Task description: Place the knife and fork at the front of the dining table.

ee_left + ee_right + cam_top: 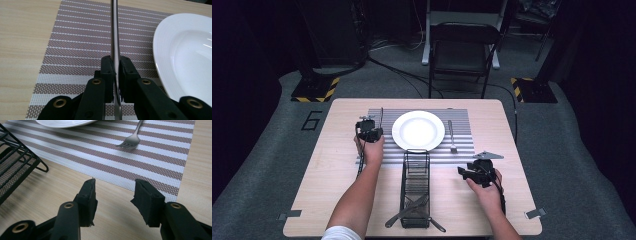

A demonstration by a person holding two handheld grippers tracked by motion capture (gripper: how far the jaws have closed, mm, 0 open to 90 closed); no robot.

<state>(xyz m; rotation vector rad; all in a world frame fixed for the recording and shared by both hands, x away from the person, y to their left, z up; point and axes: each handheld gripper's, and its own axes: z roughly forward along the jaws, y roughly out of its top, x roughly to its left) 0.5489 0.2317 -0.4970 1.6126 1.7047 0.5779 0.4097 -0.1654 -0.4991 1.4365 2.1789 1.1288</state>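
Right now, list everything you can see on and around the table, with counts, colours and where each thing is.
Table: one, light wood, centre.
Placemat: one, striped grey and white, far half of table.
Plate: one, white, middle of placemat.
Fork: one, silver, on placemat right of plate.
Knife: one, silver, clamped in left gripper over placemat, left of plate.
Wire caddy: one, black, near centre, holding dark utensils.
Chair: one, black, beyond table.
Left gripper: black, fingers shut on knife.
Right gripper: black, fingers apart, empty, over bare table near placemat's corner.
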